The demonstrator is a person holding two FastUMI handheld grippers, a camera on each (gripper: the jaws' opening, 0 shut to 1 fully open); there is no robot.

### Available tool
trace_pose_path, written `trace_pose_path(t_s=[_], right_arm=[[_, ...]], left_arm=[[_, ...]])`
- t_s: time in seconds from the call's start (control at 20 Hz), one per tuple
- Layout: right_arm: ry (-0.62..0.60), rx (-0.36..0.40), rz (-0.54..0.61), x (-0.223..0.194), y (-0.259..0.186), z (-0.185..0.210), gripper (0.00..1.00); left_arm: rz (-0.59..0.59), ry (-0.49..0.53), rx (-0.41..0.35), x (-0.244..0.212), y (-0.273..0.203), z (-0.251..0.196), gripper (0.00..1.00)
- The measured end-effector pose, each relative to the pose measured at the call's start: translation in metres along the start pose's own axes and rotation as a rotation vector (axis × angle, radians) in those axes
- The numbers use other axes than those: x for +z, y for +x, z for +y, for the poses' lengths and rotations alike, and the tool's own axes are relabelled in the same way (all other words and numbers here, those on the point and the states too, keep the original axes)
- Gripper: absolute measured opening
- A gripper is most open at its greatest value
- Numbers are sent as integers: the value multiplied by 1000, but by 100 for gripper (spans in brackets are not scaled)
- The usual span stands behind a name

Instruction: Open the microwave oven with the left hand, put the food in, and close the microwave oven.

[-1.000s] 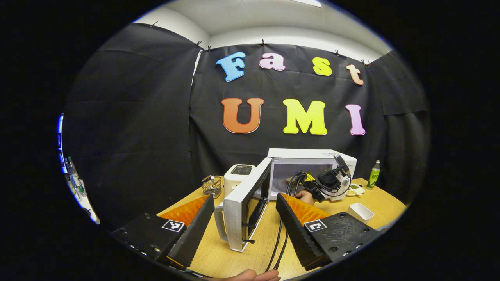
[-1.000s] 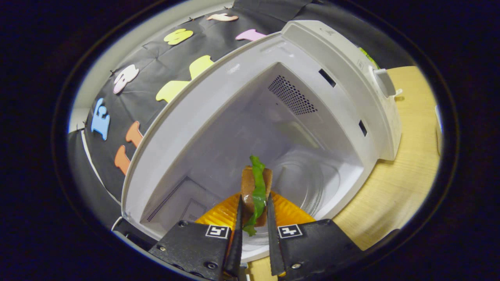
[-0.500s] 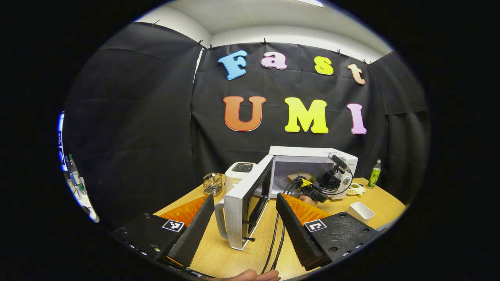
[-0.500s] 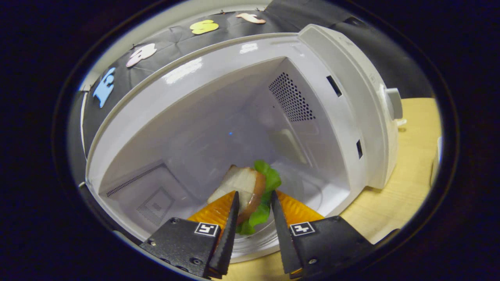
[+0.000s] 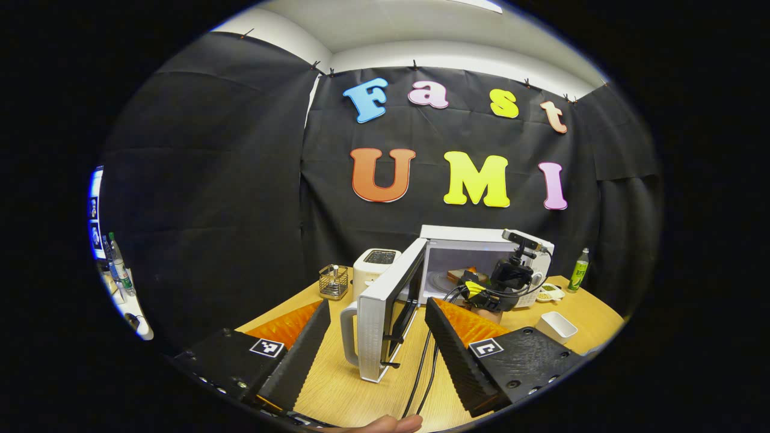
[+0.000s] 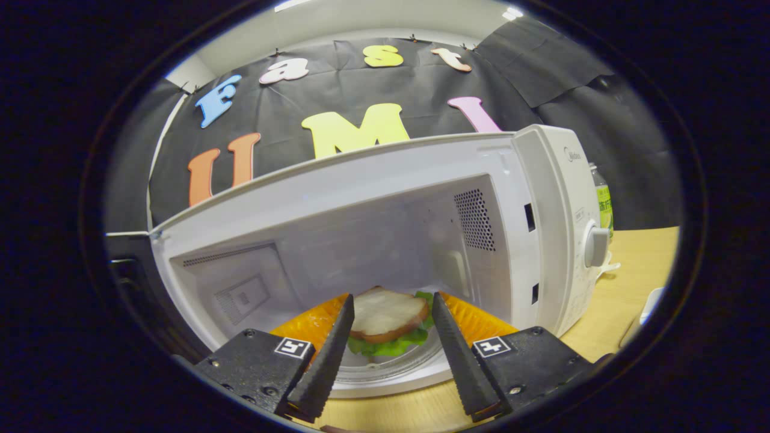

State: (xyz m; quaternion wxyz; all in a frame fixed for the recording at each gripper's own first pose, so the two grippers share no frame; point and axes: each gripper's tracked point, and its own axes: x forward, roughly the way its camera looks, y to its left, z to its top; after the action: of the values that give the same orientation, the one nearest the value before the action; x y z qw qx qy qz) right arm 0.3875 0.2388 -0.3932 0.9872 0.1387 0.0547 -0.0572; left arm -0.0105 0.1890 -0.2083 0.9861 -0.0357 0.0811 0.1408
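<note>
The white microwave (image 5: 481, 236) (image 6: 544, 180) stands at the back of the wooden table with its door (image 5: 385, 313) swung wide open. A sandwich (image 6: 388, 322) with bread and green lettuce lies flat on the glass turntable (image 6: 385, 367) inside; from the left gripper view the sandwich (image 5: 466, 275) is a small shape in the cavity. My right gripper (image 6: 391, 355) is open just in front of the cavity, its fingers apart on either side of the sandwich and not pressing it. My left gripper (image 5: 379, 355) is open and empty, low over the table, short of the door's handle (image 5: 348, 334).
A white toaster (image 5: 374, 264) and a wire basket (image 5: 334, 281) stand left of the microwave. A green bottle (image 5: 578, 269) (image 6: 603, 201), a small dish (image 5: 548, 293) and a white tray (image 5: 556, 326) sit to its right. Black cables (image 5: 424, 373) trail across the table.
The right gripper opened and let go of the sandwich, which now lies flat on the turntable, then drew back and levelled out. The left gripper stayed nearly still.
</note>
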Motion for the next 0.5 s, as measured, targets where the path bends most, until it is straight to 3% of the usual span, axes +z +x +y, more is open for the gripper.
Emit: trace_pose_path(t_s=[0.05, 0.1, 0.15, 0.2, 0.35, 0.4, 0.45, 0.5], right_arm=[[-13, 16, -7, 2, -7, 1, 78], [-35, 26, -1, 2, -14, 0, 93], [-53, 37, 13, 0, -20, 0, 89], [-63, 53, 22, -3, -26, 0, 100], [-84, 93, 27, 3, -50, -1, 92], [-94, 103, 18, 7, -55, -2, 92], [-109, 113, 28, 10, -63, -5, 100], [-116, 110, 45, 10, -72, -11, 92]], left_arm=[[2, 4, 13, -5, 1, 9, 95], [3, 10, 34, -8, 2, 19, 95], [8, 13, 50, -12, 2, 28, 95], [11, 12, 61, -16, 3, 35, 95], [20, 16, 86, -24, 10, 56, 94], [12, 33, 97, -24, 12, 62, 88], [6, 55, 105, -25, 12, 70, 78], [-6, 89, 116, -25, 14, 75, 67]])
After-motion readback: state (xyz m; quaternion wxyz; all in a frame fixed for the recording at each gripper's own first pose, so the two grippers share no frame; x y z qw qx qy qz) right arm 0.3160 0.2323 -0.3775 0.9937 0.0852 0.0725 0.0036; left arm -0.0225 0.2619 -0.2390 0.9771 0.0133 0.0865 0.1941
